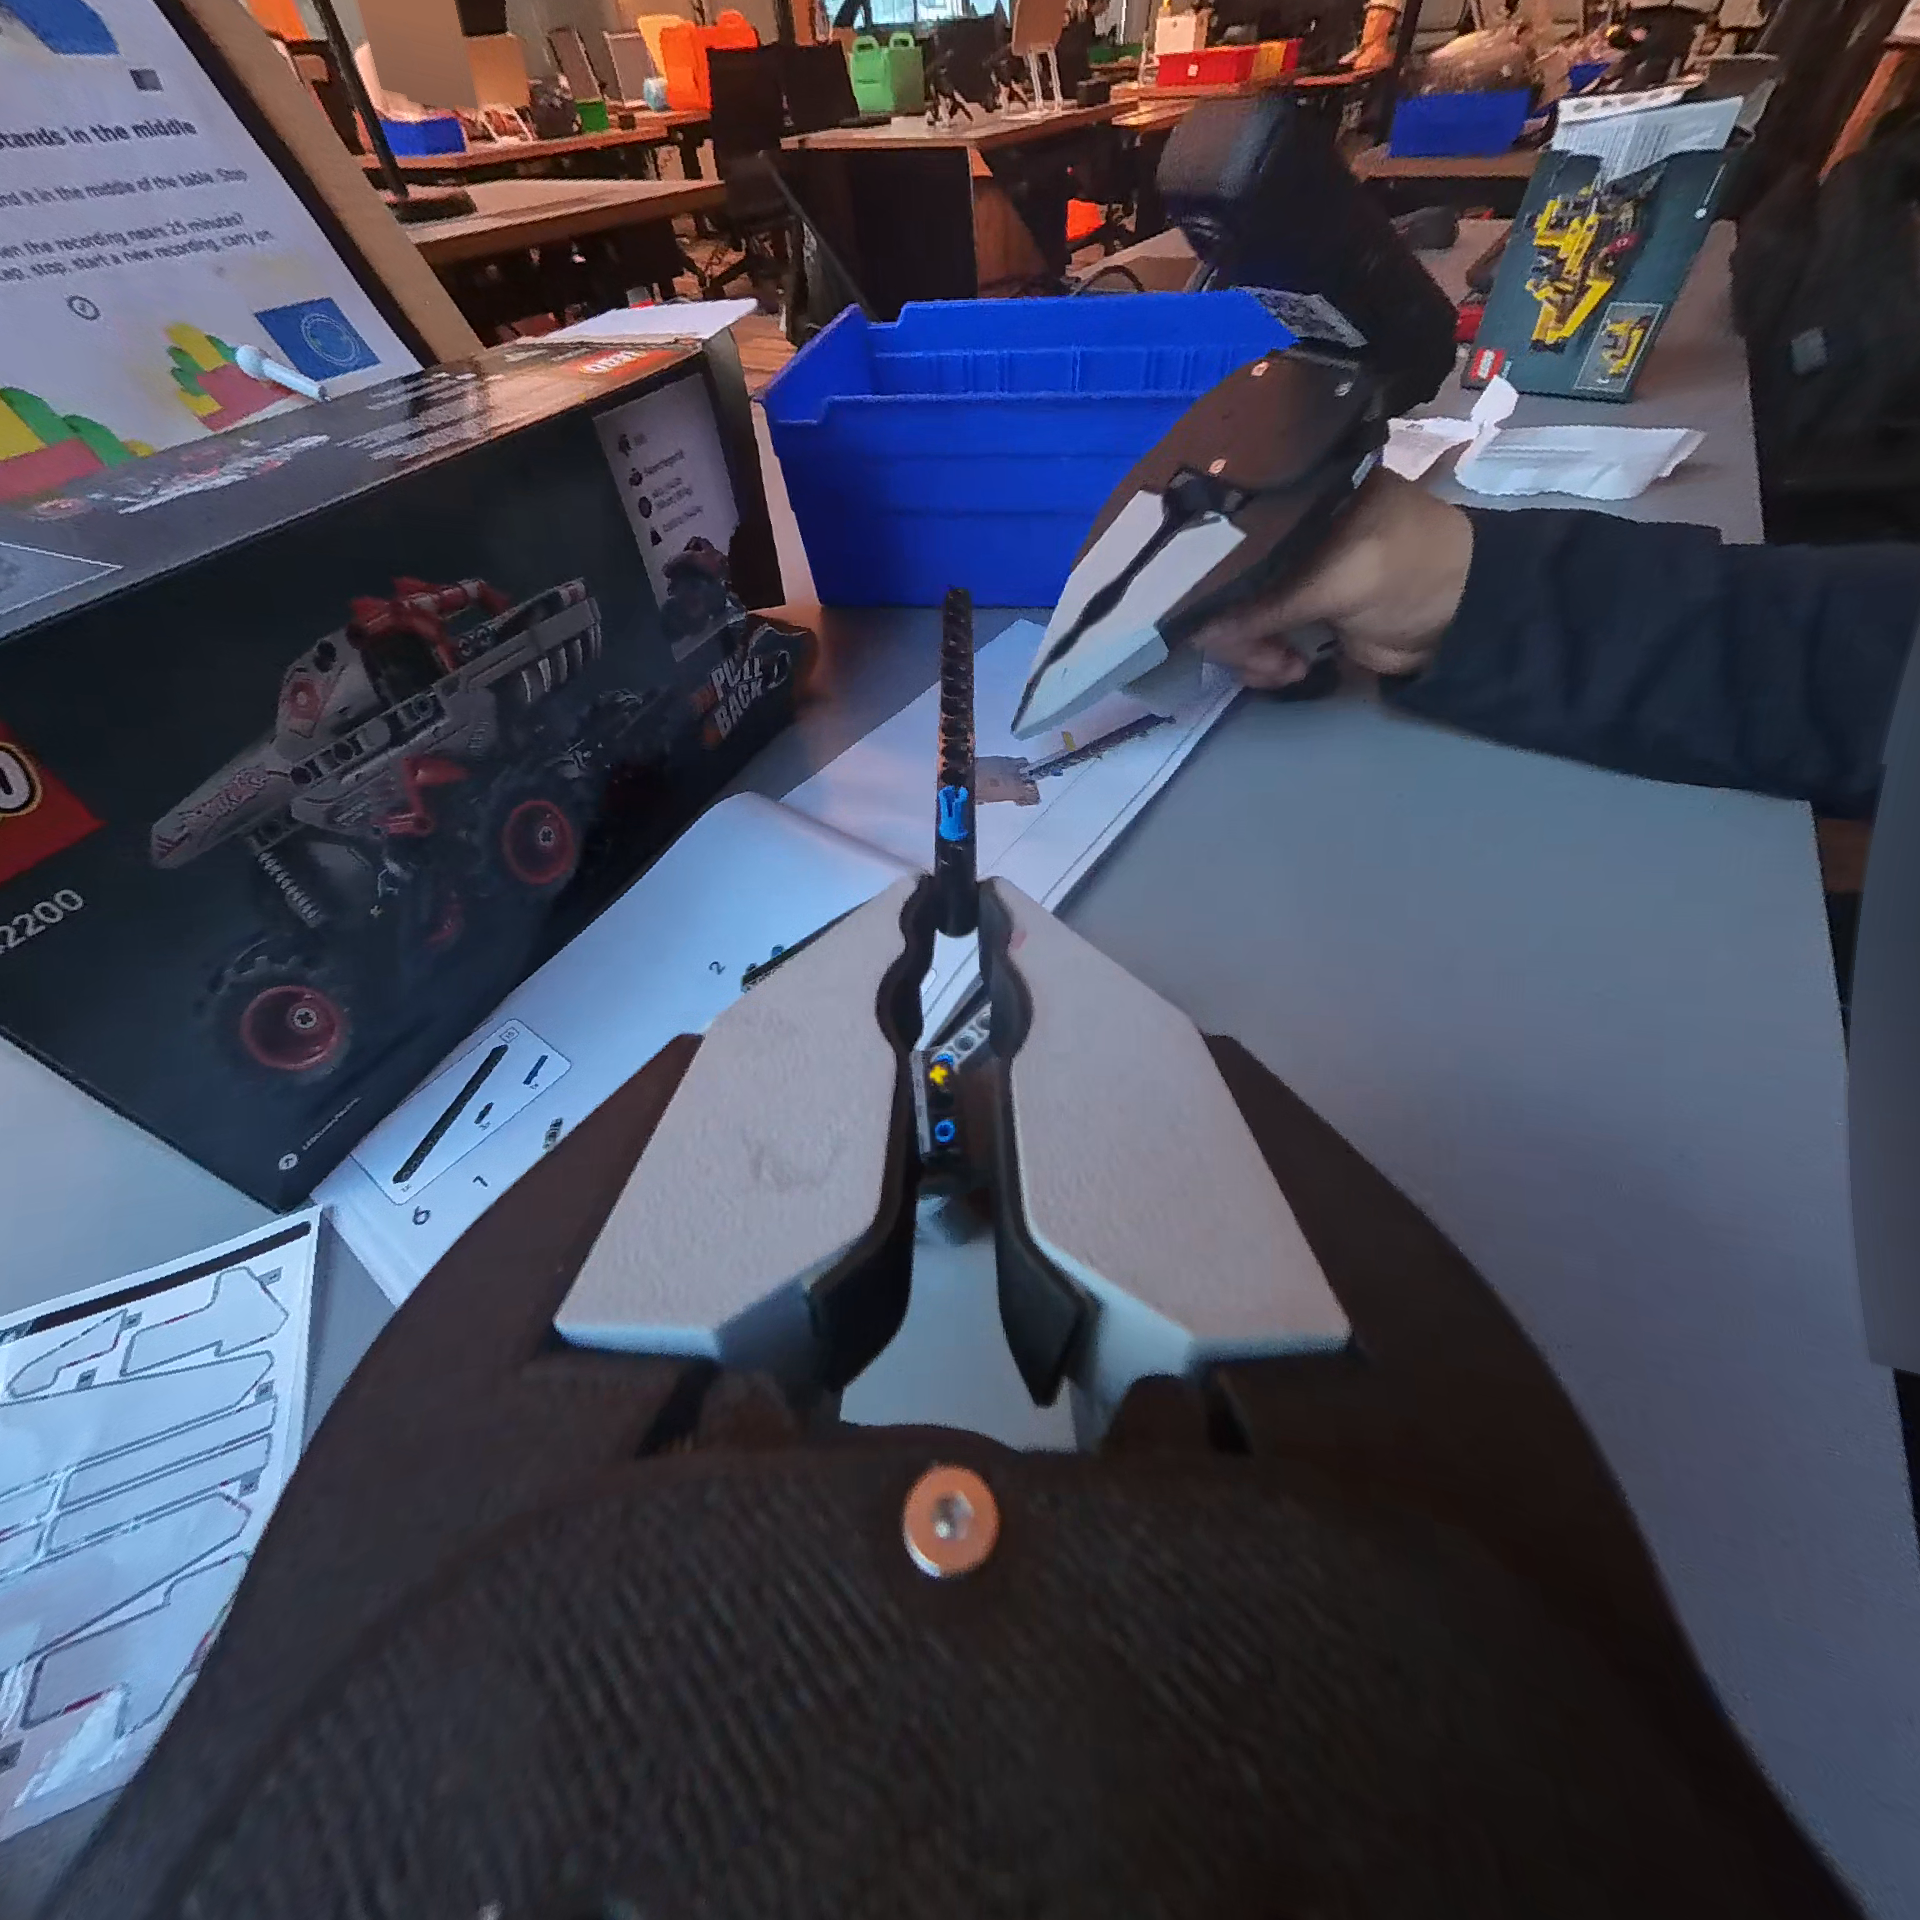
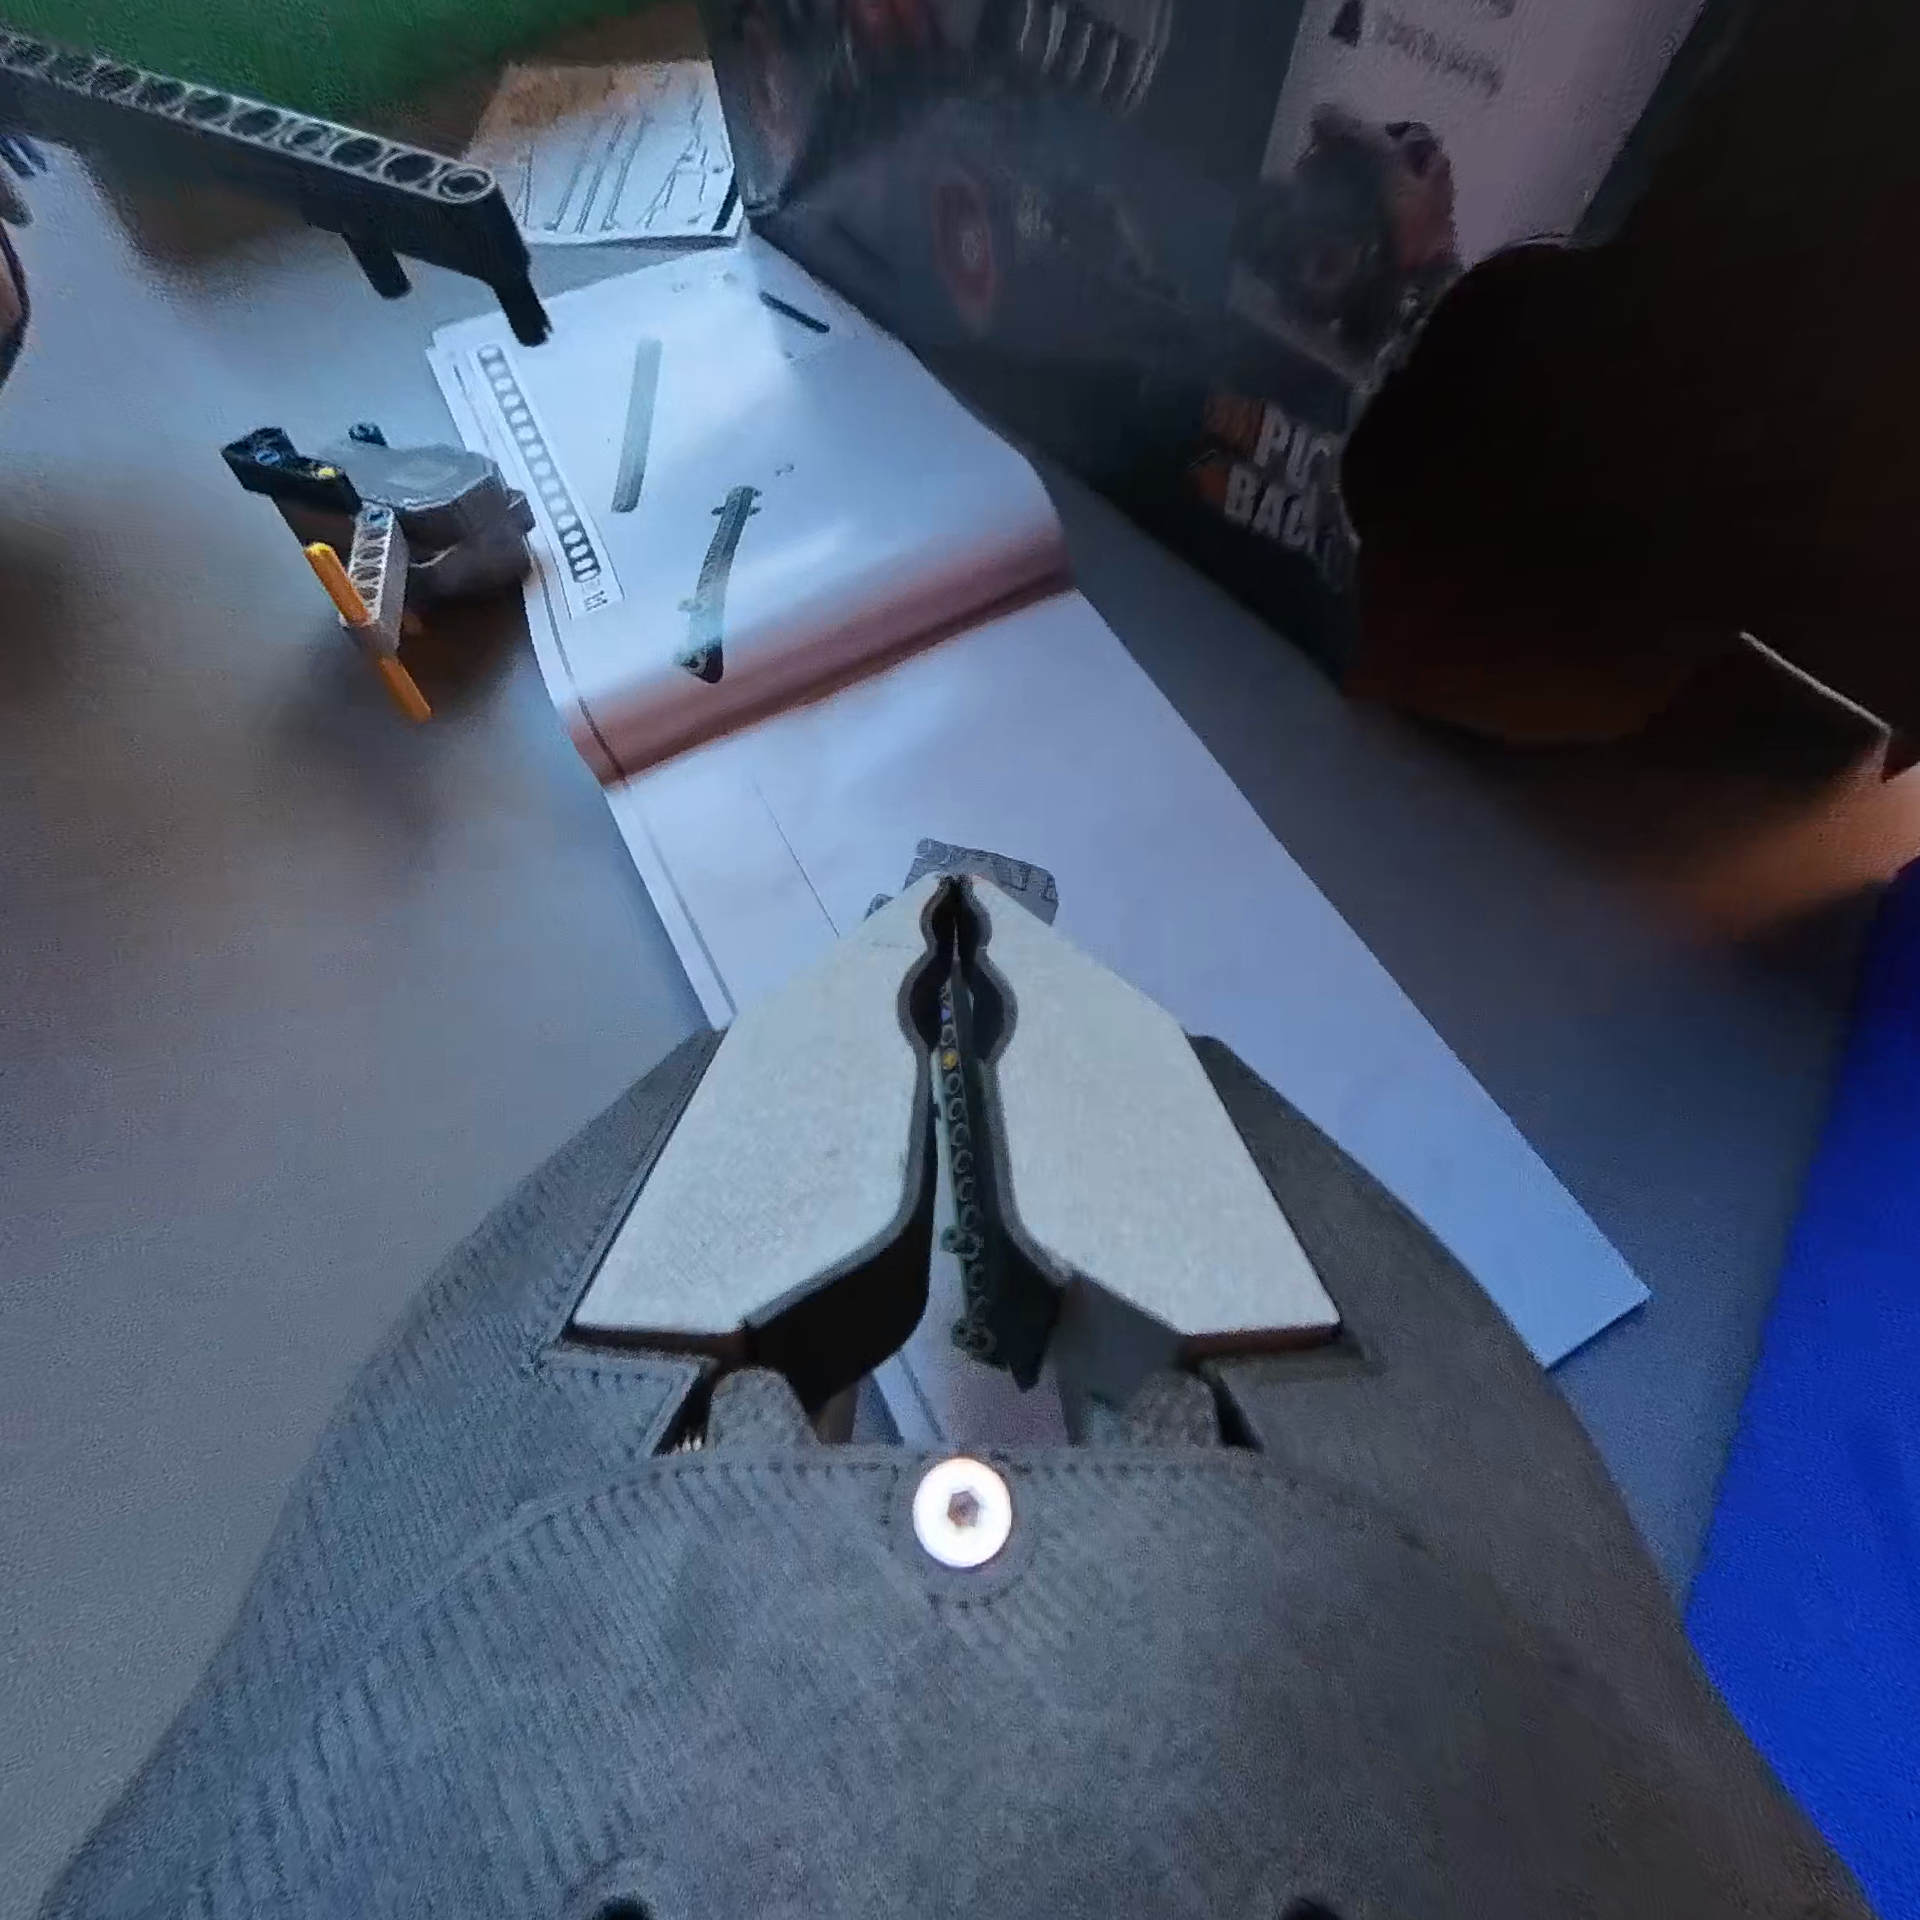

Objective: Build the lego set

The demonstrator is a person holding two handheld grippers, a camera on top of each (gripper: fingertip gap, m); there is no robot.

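My left gripper (image 1: 951,894) is shut on a long black beam (image 1: 956,707) that sticks out forward and upward; a blue pin (image 1: 951,816) sits in it. The beam also shows in the right wrist view (image 2: 260,135), with pins hanging from it. A small assembly (image 2: 395,520) of a grey motor block, short beams and a yellow axle lies on the table left of the open instruction booklet (image 2: 831,675). My right gripper (image 2: 954,883) is shut, its tips just over the booklet page; it also shows in the left wrist view (image 1: 1023,727), held by a hand.
The dark Lego box (image 1: 364,748) stands along the booklet's left side. A blue bin (image 1: 997,447) is behind the booklet. A sticker sheet (image 1: 135,1455) lies near left. A second Lego box (image 1: 1600,239) and white paper bags (image 1: 1558,457) are far right. The gap from one gripper's tips to the other's is roughly 20 cm.
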